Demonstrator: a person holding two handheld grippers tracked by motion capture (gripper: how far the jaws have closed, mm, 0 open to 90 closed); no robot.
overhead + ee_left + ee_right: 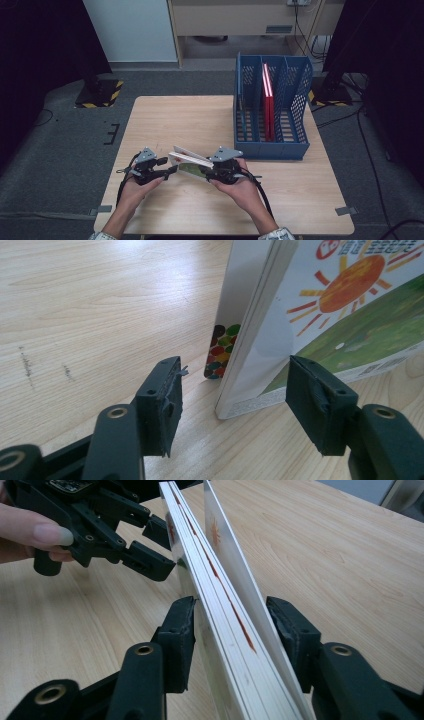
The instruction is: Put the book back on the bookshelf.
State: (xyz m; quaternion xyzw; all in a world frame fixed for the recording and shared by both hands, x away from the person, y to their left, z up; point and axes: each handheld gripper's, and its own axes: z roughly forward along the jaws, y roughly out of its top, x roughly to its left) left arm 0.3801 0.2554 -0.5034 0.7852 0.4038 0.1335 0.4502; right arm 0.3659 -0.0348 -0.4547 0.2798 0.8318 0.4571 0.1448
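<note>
The high view is dim and soft, its left and right sides sinking into near-black, while the table (pixel 165 120) takes even light from above with only faint shadows near its front edge. Both gripper views are far brighter. In the left gripper view the book (pixel 320 320) cover is slightly washed out by glare. In the right gripper view the far corner of the table blurs out of focus.

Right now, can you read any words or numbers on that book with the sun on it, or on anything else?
Picture book cover, above the sun: coloured characters and a red badge, cut off by the picture's edge and too blurred to read.
Picture book, lower edge: a faint strip of print, too small to read.
Blue file rack and red books: no readable text.
</note>
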